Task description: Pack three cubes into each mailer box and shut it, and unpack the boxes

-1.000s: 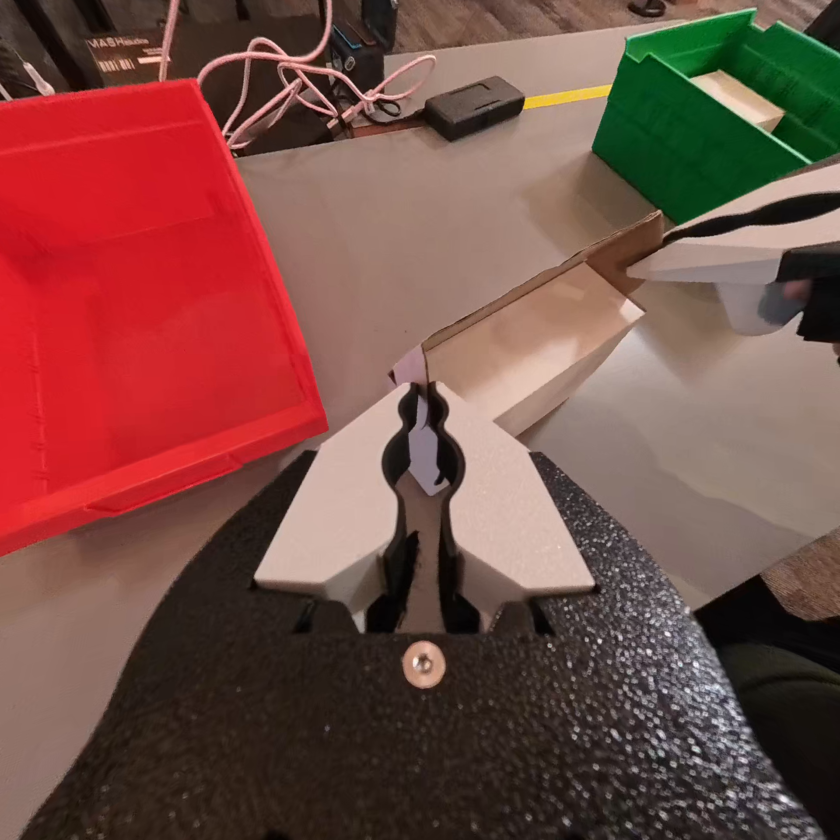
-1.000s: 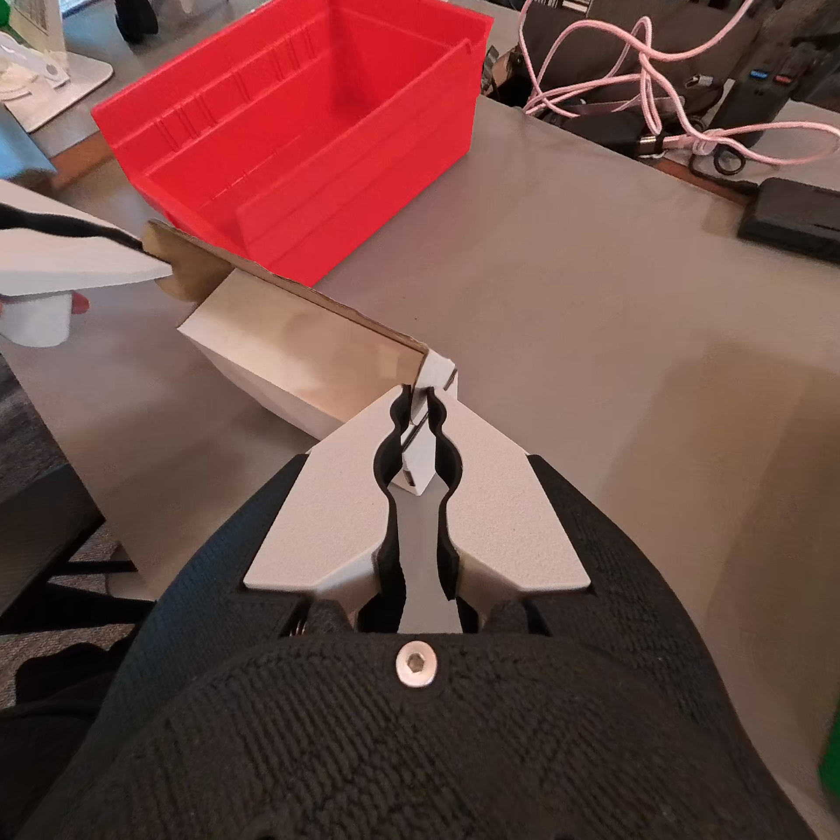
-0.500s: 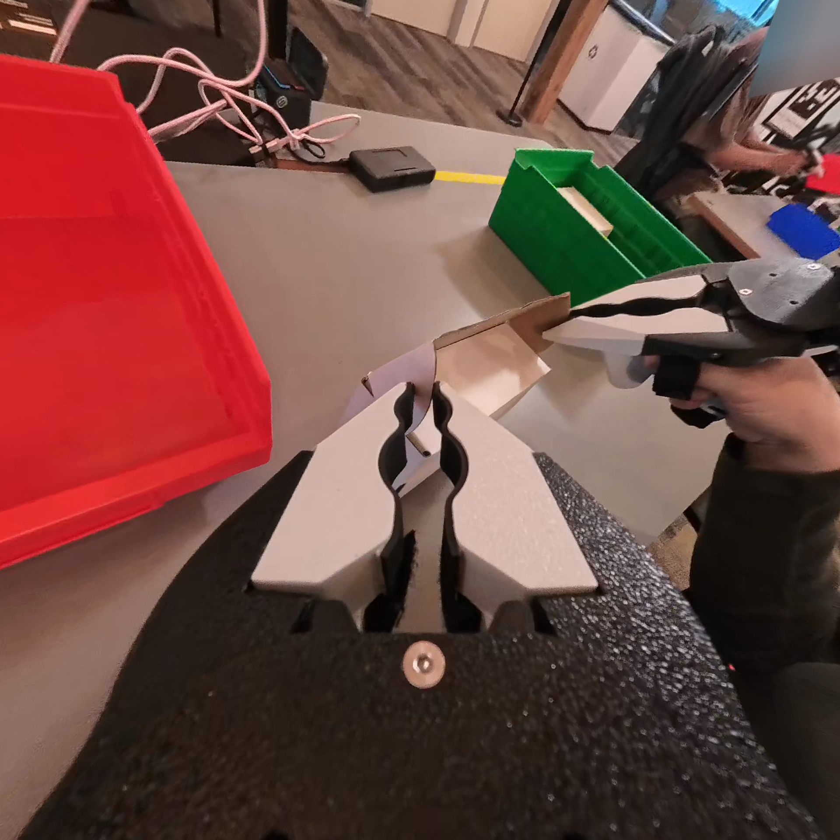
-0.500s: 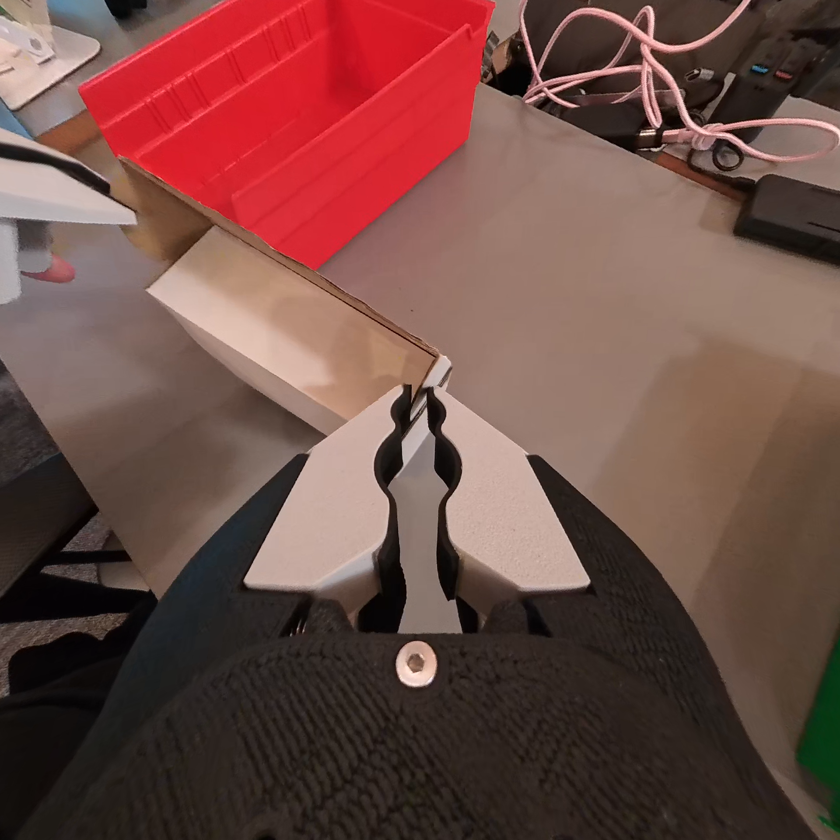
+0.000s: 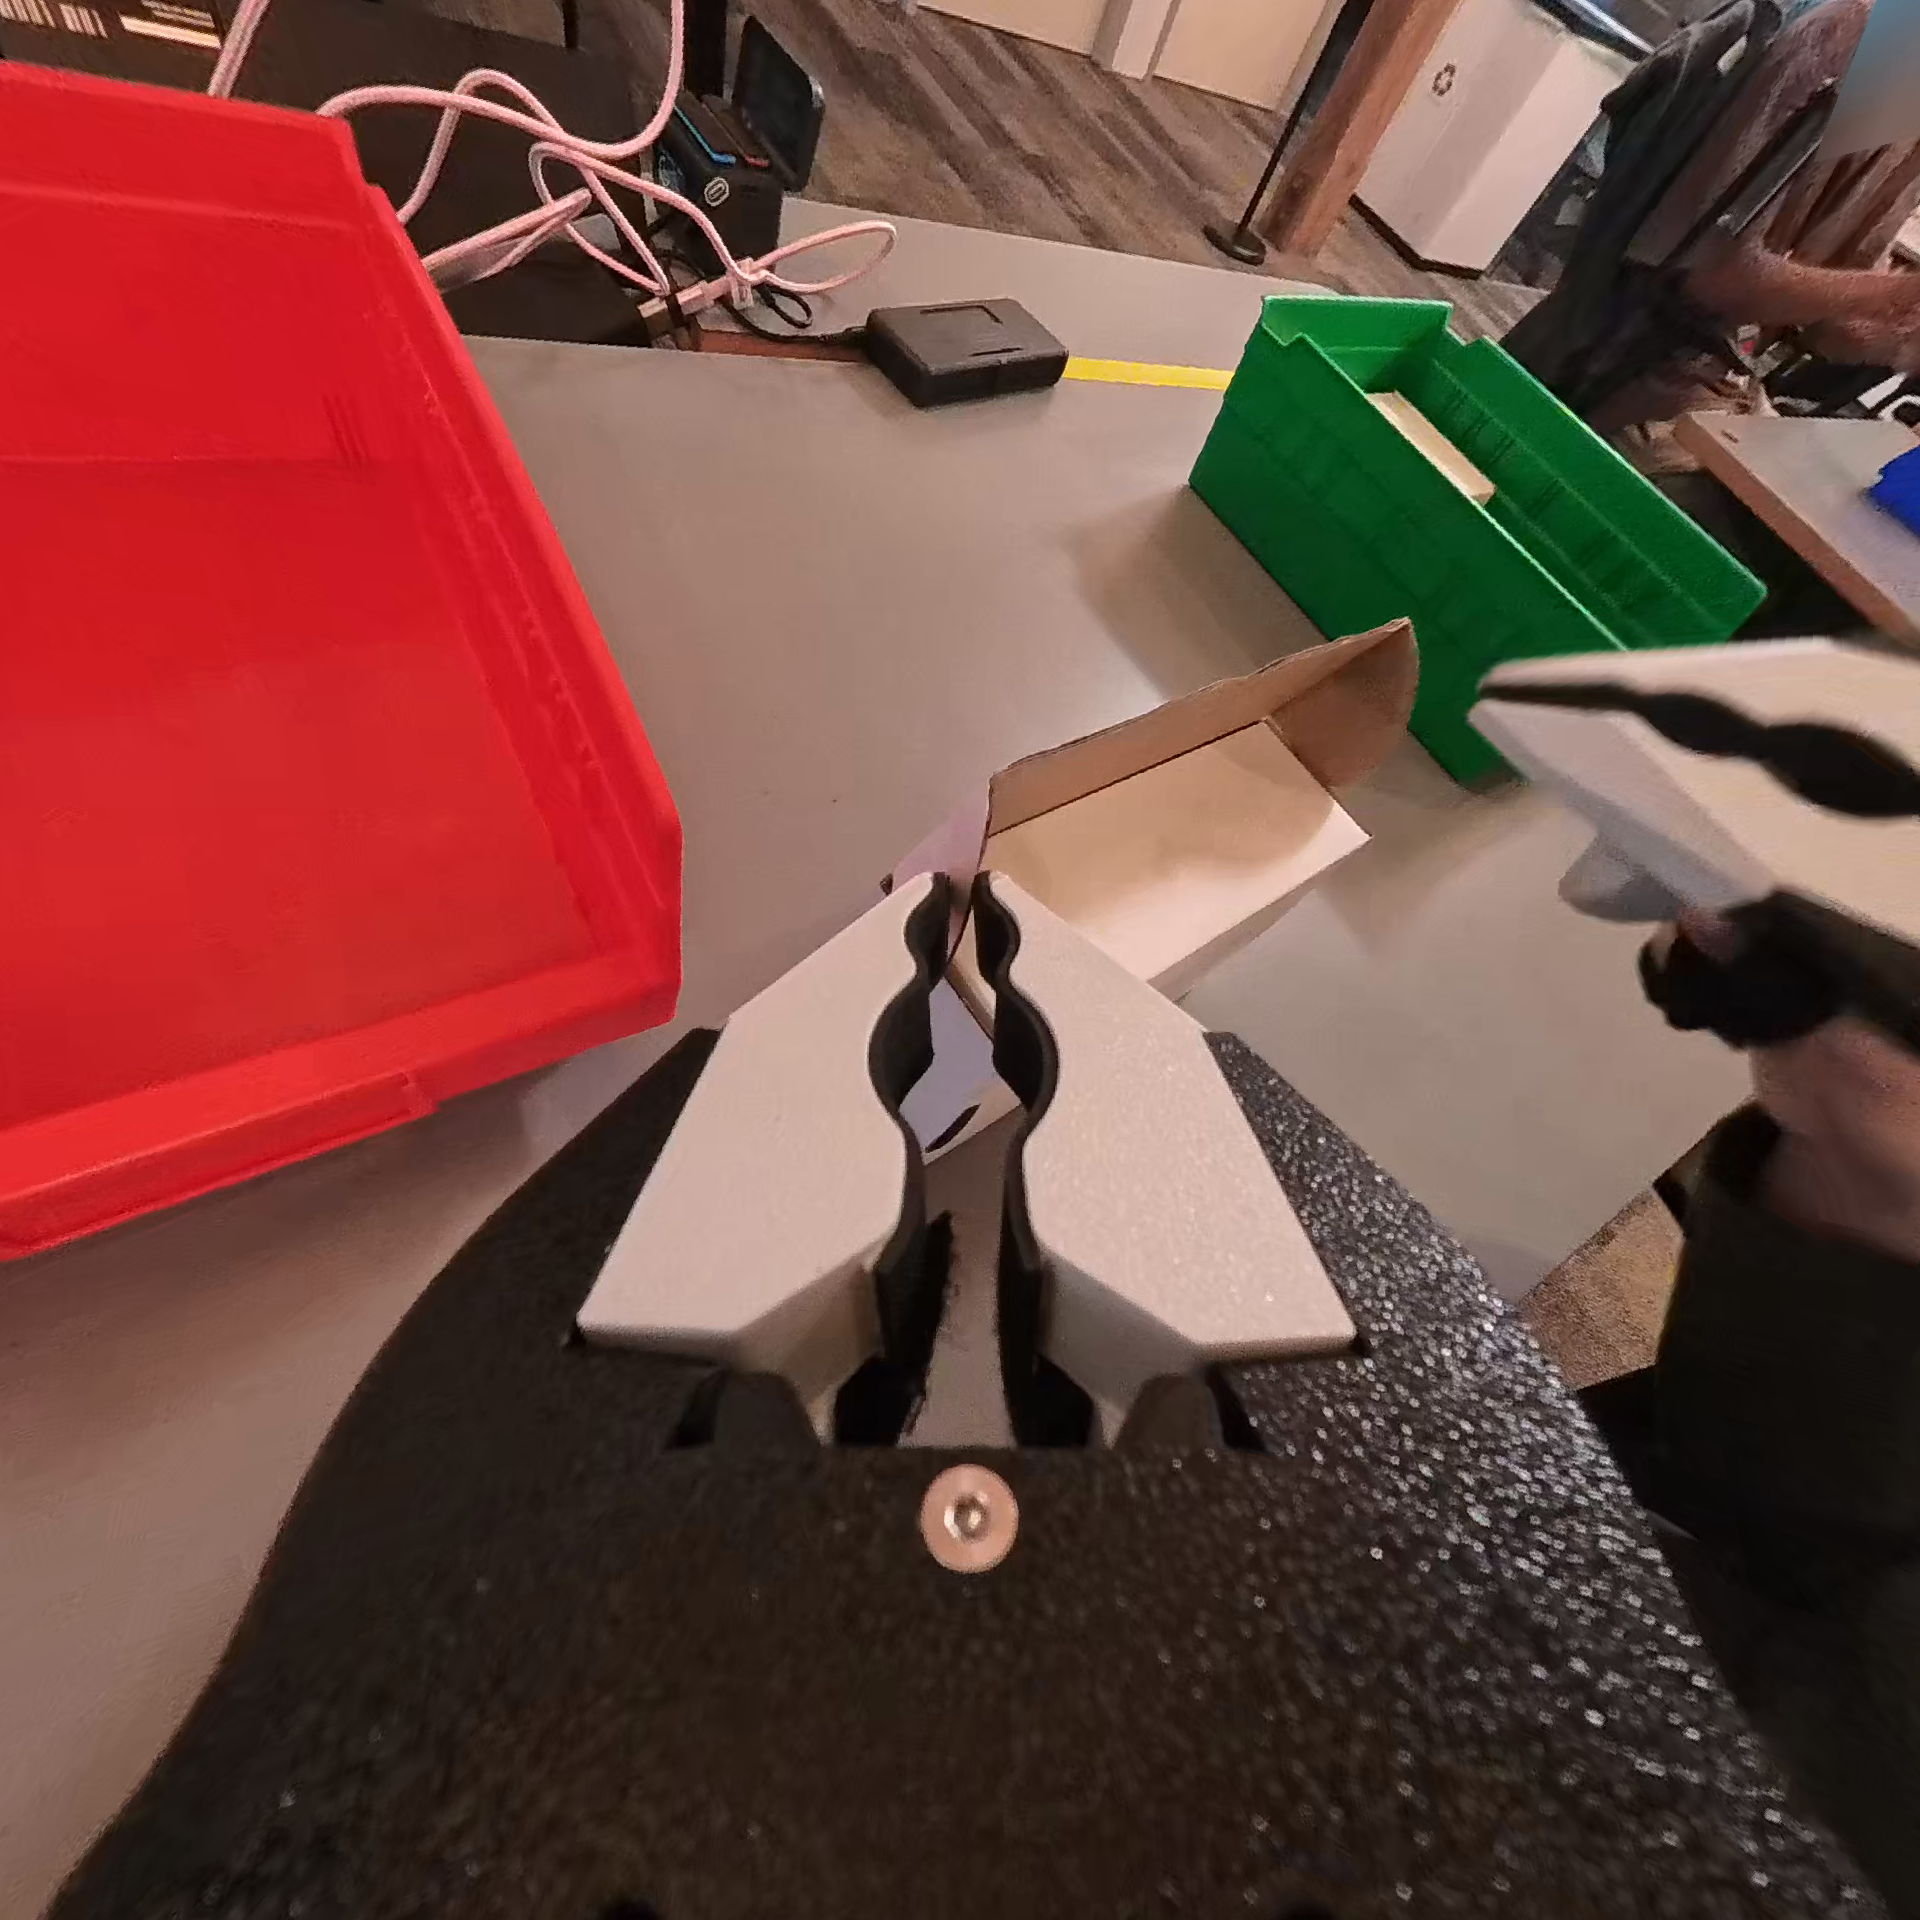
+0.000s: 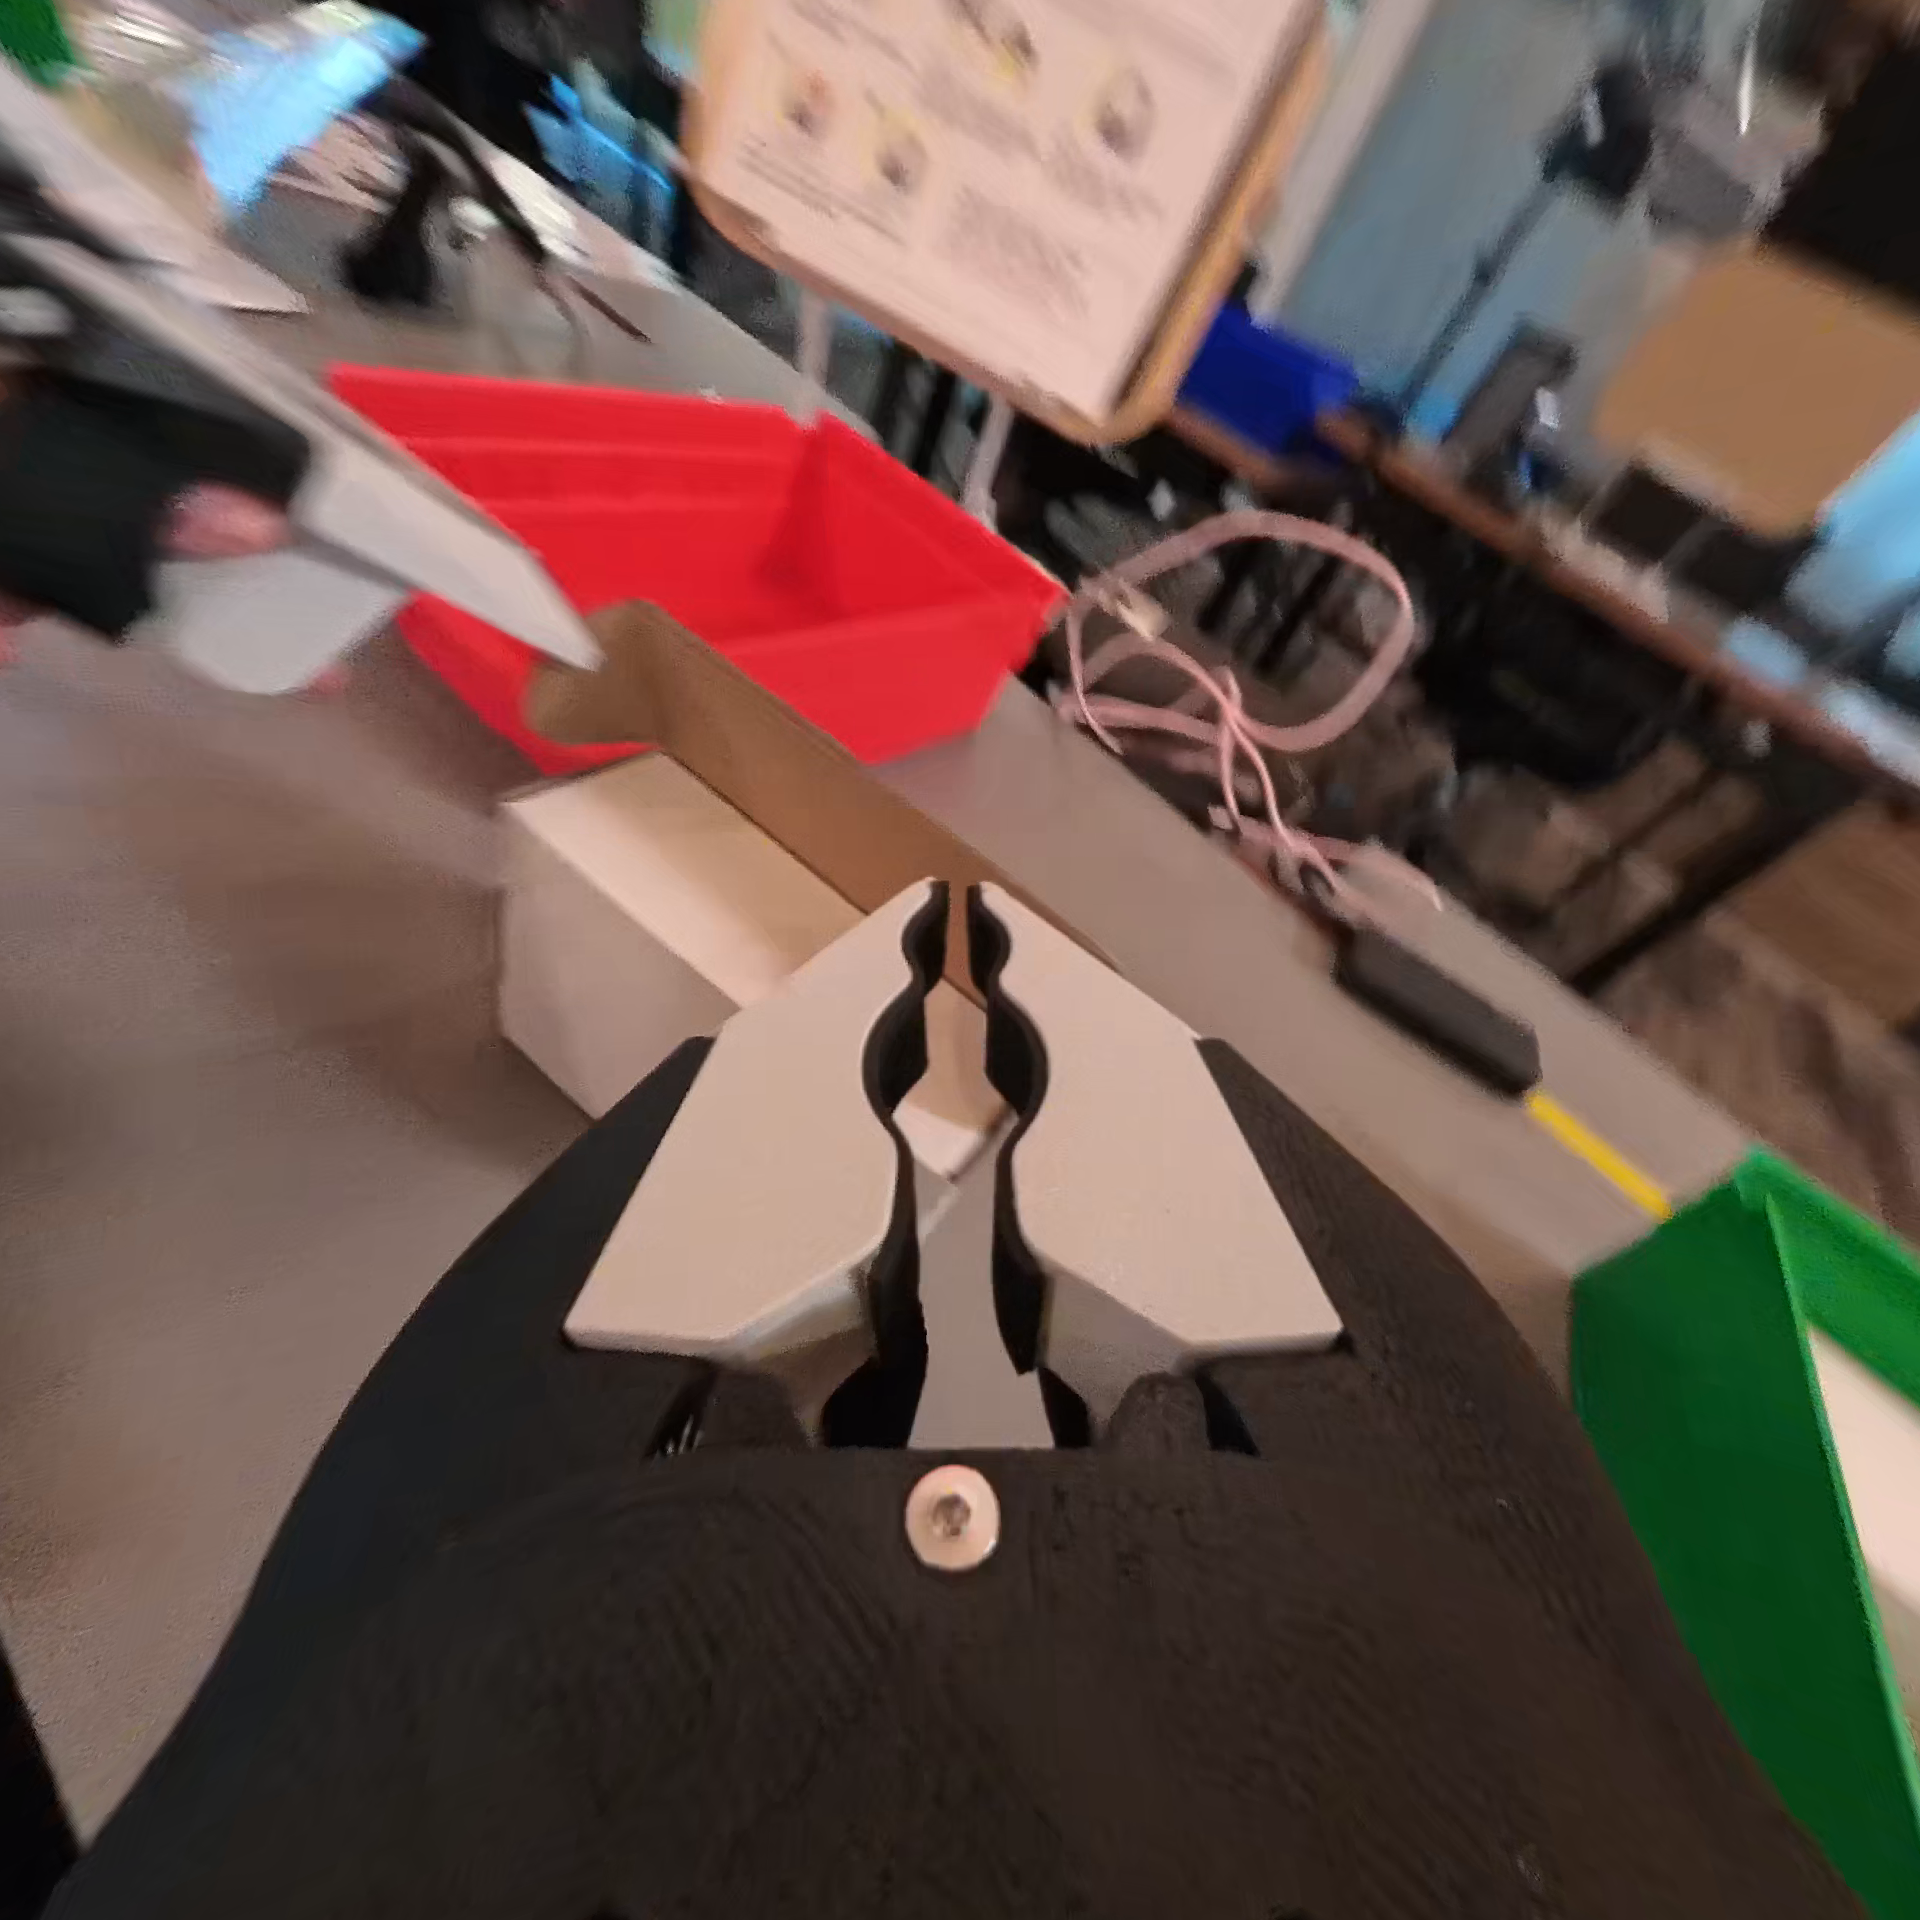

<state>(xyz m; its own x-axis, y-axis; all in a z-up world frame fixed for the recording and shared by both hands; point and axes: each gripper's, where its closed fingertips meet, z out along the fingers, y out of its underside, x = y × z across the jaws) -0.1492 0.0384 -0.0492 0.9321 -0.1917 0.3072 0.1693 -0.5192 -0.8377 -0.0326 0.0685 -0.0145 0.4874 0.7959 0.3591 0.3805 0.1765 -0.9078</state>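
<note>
A white mailer box (image 5: 1164, 862) lies on the grey table (image 5: 831, 582), its brown-lined lid flap (image 5: 1195, 717) standing up. My left gripper (image 5: 961, 894) is shut on the near side ear of that flap. The right wrist view shows its tip (image 6: 582, 649) on the far ear. My right gripper (image 6: 957, 891) has its pads almost together. In the left wrist view its tip (image 5: 1496, 691) stands clear of the flap's other ear (image 5: 1361, 707), with nothing in it. The box (image 6: 623, 862) lies just ahead of it. No cubes show.
A large red bin (image 5: 260, 623) stands left of the box, and a green bin (image 5: 1455, 540) with a pale box inside stands to the far right. A black device (image 5: 966, 348) and pink cables (image 5: 623, 197) lie at the back. The table edge runs close on the right. The grippers' ends are close to 12 cm from one another.
My right gripper came off the flap's ear and swung away. My left gripper loosened for a moment, then closed again on its ear.
</note>
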